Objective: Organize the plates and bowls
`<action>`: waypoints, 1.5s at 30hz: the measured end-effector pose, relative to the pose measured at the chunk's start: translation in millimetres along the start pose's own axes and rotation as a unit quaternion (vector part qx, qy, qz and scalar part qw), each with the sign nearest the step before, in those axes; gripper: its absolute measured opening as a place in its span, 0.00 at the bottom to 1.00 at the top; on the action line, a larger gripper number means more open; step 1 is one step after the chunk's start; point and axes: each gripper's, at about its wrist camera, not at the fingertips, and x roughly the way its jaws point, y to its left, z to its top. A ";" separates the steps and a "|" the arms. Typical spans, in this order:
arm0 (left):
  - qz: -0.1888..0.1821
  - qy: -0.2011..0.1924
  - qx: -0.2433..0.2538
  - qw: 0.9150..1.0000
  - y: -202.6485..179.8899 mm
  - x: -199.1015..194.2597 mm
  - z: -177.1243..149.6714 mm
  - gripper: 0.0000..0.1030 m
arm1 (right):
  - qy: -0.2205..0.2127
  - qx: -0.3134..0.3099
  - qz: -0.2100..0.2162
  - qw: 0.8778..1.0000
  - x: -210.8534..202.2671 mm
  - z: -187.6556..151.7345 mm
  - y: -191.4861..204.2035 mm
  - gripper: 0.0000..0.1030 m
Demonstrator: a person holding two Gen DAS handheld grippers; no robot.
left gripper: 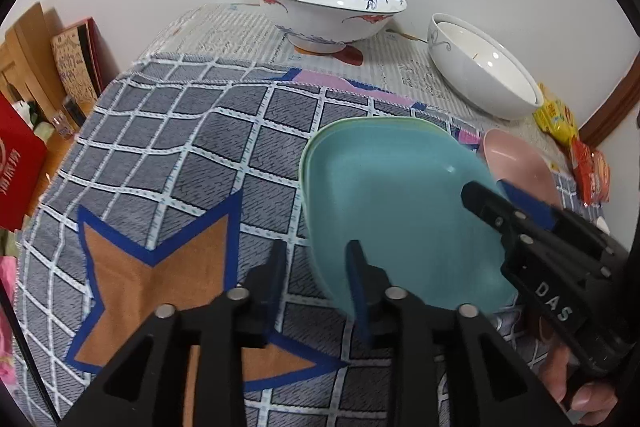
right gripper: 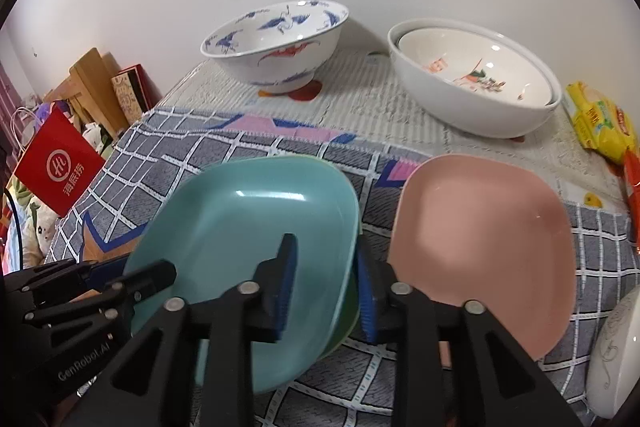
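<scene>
the left gripper (left gripper: 316, 267) and right gripper (right gripper: 326, 277) stand part open astride opposite rims of the teal plate (right gripper: 248, 227), pads seemingly off it. it sits nested on a green plate (right gripper: 344, 323) on the checked cloth (left gripper: 168, 155), pink plate (right gripper: 480, 247) just beside. best to draw both back evenly so the stack stays square

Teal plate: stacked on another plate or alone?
Stacked: the teal plate sits on a light green plate, whose rim shows beneath its edge.
</scene>
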 end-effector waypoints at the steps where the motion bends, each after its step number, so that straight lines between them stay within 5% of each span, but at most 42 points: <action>1: 0.008 -0.005 0.004 1.000 -0.4 -3.2 -1.5 0.38 | -0.004 0.000 -0.002 1.000 -1.8 0.0 -0.6 0.46; 9: 0.016 -0.023 0.015 1.000 -10.9 -23.0 0.2 0.44 | -0.029 0.022 -0.005 0.999 -31.9 0.4 -19.8 0.47; 22: 0.008 -0.056 0.075 0.996 -101.1 -36.2 23.8 0.47 | -0.045 0.101 -0.097 0.989 -84.8 -23.7 -123.2 0.49; 32: 0.007 -0.035 0.098 0.995 -153.6 2.6 42.9 0.53 | -0.025 0.100 -0.093 0.990 -70.6 -30.4 -155.1 0.49; 45: 0.035 -0.011 0.101 0.994 -168.8 52.2 59.2 0.52 | -0.007 0.092 -0.082 0.992 -36.0 -25.2 -163.8 0.46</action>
